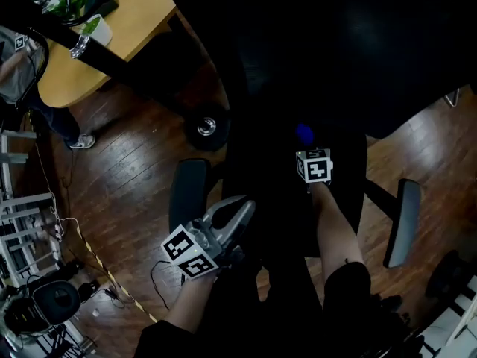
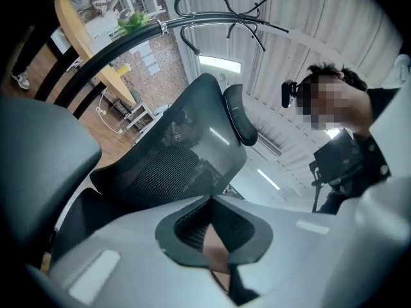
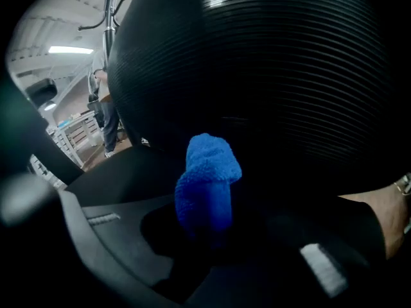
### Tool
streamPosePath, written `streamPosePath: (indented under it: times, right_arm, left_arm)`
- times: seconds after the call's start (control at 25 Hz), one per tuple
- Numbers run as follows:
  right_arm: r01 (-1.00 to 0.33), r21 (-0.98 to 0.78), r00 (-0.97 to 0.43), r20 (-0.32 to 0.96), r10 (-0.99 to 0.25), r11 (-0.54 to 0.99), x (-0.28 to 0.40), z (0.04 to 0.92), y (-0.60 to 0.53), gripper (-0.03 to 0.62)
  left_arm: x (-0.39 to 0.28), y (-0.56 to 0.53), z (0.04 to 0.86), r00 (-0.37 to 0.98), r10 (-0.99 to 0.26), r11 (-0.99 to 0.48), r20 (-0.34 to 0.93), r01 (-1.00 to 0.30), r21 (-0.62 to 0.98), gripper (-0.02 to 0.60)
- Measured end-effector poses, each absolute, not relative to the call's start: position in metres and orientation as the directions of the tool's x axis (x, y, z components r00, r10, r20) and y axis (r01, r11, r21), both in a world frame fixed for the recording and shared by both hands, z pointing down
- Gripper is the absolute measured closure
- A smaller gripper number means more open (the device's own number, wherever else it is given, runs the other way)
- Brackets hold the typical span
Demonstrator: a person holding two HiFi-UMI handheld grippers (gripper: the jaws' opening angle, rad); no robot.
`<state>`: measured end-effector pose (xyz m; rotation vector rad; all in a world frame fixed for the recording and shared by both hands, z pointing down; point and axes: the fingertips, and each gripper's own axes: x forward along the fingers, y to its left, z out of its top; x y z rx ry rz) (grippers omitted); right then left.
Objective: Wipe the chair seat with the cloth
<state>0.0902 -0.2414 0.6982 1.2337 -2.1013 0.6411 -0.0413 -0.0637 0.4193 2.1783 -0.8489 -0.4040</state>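
Blue cloth (image 3: 207, 178) is clamped in the right gripper (image 3: 204, 228), whose jaws pinch its lower end. The tuft stands free toward the rear of the black chair seat (image 1: 276, 189). Left gripper (image 1: 235, 215), jaws together on nothing, hangs at the seat's left front edge beside the left armrest (image 1: 188, 194). The right armrest (image 1: 402, 222) stands well apart, with open wooden floor (image 1: 134, 170) on both sides. Only the left gripper view shows the mesh backrest (image 2: 186, 149) and headrest (image 2: 241, 117).

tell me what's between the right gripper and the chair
Only the blue cloth, pinched in the right gripper and sticking out toward the black chair; clearest in the right gripper view.
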Motion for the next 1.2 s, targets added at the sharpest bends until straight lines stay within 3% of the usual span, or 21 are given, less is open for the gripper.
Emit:
streamPosePath:
  times: [0.36, 0.76, 0.84, 0.96, 1.2]
  right_arm:
    - [-0.956, 0.040, -0.148, 0.789, -0.597, 0.290, 0.256, 0.693, -0.206, 0.557]
    - [-0.960, 0.052, -0.136, 0.774, -0.618, 0.276, 0.272, 0.678, -0.208, 0.557]
    - [-0.954, 0.045, -0.164, 0.751, -0.639, 0.296, 0.251, 0.671, -0.212, 0.557]
    - [-0.910, -0.032, -0.312, 0.711, -0.631, 0.413, 0.175, 0.668, -0.218, 0.557]
    - [-0.738, -0.217, -0.599, 0.646, -0.472, 0.639, -0.016, 0.661, -0.201, 0.557]
  left_arm:
    - [-0.032, -0.061, 0.428, 0.758, -0.652, -0.476, 0.016, -0.426, 0.769, 0.589]
    - [-0.028, -0.061, 0.419, 0.764, -0.645, -0.494, -0.013, -0.403, 0.770, 0.589]
    - [-0.030, -0.059, 0.417, 0.755, -0.655, -0.494, -0.027, -0.401, 0.772, 0.589]
    - [-0.032, -0.056, 0.411, 0.743, -0.667, -0.495, -0.049, -0.393, 0.775, 0.589]
    - [-0.032, -0.048, 0.401, 0.720, -0.689, -0.489, -0.081, -0.380, 0.785, 0.589]
